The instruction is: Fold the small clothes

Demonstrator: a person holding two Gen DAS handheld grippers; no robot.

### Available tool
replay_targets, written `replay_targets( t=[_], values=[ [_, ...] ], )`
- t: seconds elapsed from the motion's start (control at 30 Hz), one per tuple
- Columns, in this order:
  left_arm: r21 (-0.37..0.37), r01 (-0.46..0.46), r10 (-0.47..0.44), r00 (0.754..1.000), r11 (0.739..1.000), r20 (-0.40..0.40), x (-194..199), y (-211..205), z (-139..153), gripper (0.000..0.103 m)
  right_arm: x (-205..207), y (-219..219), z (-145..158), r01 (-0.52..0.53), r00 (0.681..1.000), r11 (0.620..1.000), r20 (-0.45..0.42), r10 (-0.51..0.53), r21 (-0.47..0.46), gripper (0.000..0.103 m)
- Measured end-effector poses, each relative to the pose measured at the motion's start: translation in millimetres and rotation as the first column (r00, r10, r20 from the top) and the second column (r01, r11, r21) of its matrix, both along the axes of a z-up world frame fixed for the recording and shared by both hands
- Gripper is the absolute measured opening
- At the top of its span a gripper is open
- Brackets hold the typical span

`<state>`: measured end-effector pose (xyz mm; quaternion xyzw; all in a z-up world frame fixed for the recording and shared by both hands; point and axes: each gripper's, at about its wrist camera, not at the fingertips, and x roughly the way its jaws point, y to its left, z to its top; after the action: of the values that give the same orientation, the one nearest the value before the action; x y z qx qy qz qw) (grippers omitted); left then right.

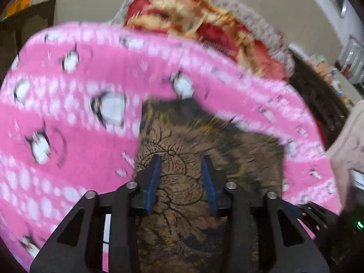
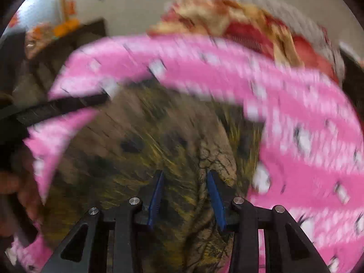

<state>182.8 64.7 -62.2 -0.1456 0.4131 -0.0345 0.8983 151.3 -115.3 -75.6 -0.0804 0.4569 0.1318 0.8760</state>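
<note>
Both claws hang over a brown and yellow patterned cloth, tilted down at it. The left claw is released, its blue pads apart with nothing between them. The right claw is likewise slack and empty. A pink garment with penguin prints arcs ahead of both claws and round the sides. Beyond it lies a heap of red and cream clothes.
</note>
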Motion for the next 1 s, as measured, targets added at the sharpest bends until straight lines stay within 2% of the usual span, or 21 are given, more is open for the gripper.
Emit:
replay_targets(
  t=[0.07, 0.13, 0.3, 0.37, 0.5, 0.57, 0.6, 0.67, 0.77, 0.83, 0.87, 0.93, 1.0],
  values=[
    [0.024, -0.019, 0.019, 1.0, 1.0, -0.013, -2.4, -6.7, -21.3, 0.039, -9.0, -14.8, -15.4, 0.004, 0.998, 0.999, 0.061, -0.008, 0.053, 0.039],
    [0.028, -0.027, 0.027, 1.0, 0.999, 0.005, -2.5, -7.0, -19.7, 0.039, -18.2, -20.1, -22.5, -0.012, 0.993, 0.998, 0.118, 0.005, 0.058, 0.04],
    [-0.025, -0.014, 0.014, 1.0, 1.0, -0.009, 4.8, 1.0, -21.8, 0.042, -9.4, -38.1, -25.3, -0.01, 0.996, 0.989, 0.085, -0.003, 0.146, 0.042],
    [-0.021, -0.012, 0.012, 1.0, 1.0, -0.003, 5.3, 0.4, -20.7, 0.042, -11.8, -32.6, -21.2, -0.011, 0.996, 0.988, 0.087, -0.003, 0.153, 0.042],
    [0.047, 0.026, -0.024, 0.999, 0.999, -0.042, 10.3, -7.1, -3.3, 0.043, -19.0, -12.7, -5.3, -0.02, 0.999, 0.995, 0.052, 0.015, 0.094, 0.044],
    [0.055, 0.026, -0.027, 0.999, 0.998, 0.021, 9.5, -8.1, 19.9, 0.043, -28.0, -7.1, 12.1, -0.025, 1.0, 0.998, 0.012, 0.024, 0.061, 0.044],
    [0.055, 0.029, -0.032, 0.998, 0.998, 0.053, 11.5, -10.1, 31.6, 0.043, -39.2, -2.5, 22.5, -0.044, 0.999, 0.998, 0.017, 0.043, 0.042, 0.044],
    [0.062, 0.059, -0.063, 0.996, 0.996, 0.064, 21.0, -20.3, 41.6, 0.043, -63.6, 9.1, 36.8, -0.115, 0.992, 0.993, 0.061, 0.114, 0.014, 0.044],
    [0.073, 0.147, -0.148, 0.989, 0.986, 0.014, 40.0, -43.6, 34.4, 0.043, -101.2, 29.6, 33.8, -0.204, 0.975, 0.978, 0.081, 0.207, -0.043, 0.044],
    [0.089, 0.197, -0.196, 0.98, 0.976, -0.025, 49.1, -61.0, 22.9, 0.043, -111.2, 33.5, 16.1, -0.194, 0.978, 0.978, 0.061, 0.199, -0.072, 0.044],
    [0.121, 0.213, -0.209, 0.977, 0.969, -0.048, 55.2, -71.9, 12.6, 0.043, -114.9, 31.2, 5.2, -0.178, 0.981, 0.981, 0.065, 0.183, -0.075, 0.044],
    [0.17, 0.218, -0.213, 0.976, 0.961, -0.052, 58.6, -81.7, 0.2, 0.047, -125.1, 25.9, -4.4, -0.166, 0.976, 0.984, 0.133, 0.172, -0.058, 0.046],
    [0.177, 0.218, -0.216, 0.976, 0.96, -0.031, 60.1, -84.7, -4.0, 0.054, -135.5, 23.6, -11.5, -0.162, 0.965, 0.985, 0.196, 0.171, -0.061, 0.049]
  ],
)
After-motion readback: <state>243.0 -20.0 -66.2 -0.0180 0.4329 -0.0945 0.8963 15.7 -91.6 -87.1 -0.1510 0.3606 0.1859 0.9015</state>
